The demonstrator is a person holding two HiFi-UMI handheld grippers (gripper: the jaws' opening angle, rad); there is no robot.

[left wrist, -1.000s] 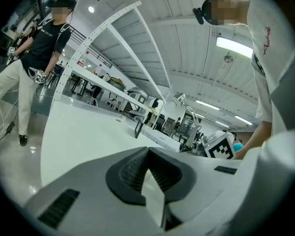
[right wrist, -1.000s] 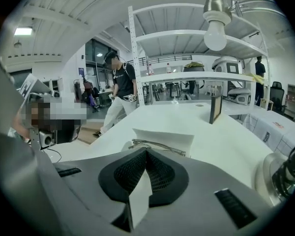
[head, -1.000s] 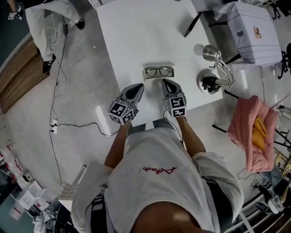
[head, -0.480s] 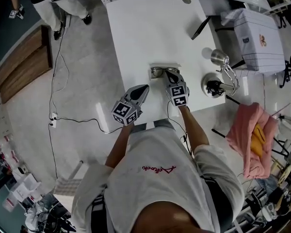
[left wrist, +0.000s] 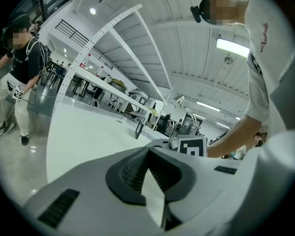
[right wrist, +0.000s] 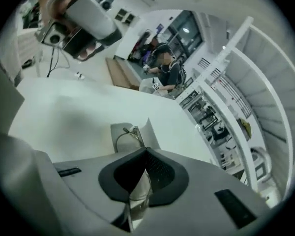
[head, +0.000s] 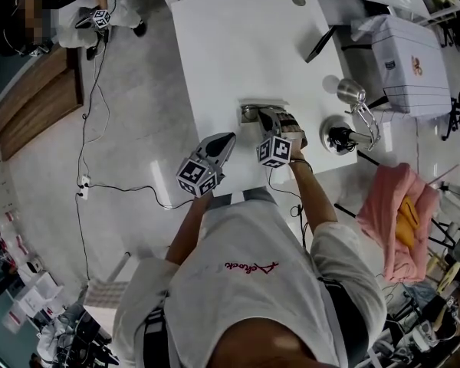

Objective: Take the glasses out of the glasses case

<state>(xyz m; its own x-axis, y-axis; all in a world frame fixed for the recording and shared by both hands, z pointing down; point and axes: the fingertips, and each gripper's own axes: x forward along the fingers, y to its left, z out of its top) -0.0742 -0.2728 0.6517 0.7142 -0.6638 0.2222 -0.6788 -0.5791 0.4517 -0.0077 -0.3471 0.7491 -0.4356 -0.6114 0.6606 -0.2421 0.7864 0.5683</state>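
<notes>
An open grey glasses case (head: 249, 112) lies near the front edge of the white table (head: 230, 52). My right gripper (head: 267, 116) reaches into it, rolled onto its side and pointing down. In the right gripper view its jaws are shut on the glasses (right wrist: 129, 135): a lens sits between the pads and the thin frame sticks out over the case (right wrist: 150, 131). My left gripper (head: 227, 139) hovers to the left of the case, apart from it. Its jaws (left wrist: 148, 150) are shut with nothing in them.
A metal desk lamp (head: 349, 133) stands just right of the case. A black flat object (head: 320, 43) lies at the table's far right. Off the table are a white box (head: 410, 48), a pink cloth (head: 395, 209) and a person (head: 100, 18) at upper left.
My right gripper moved forward from the table's front edge onto the case and rolled onto its side. The left gripper stayed where it was.
</notes>
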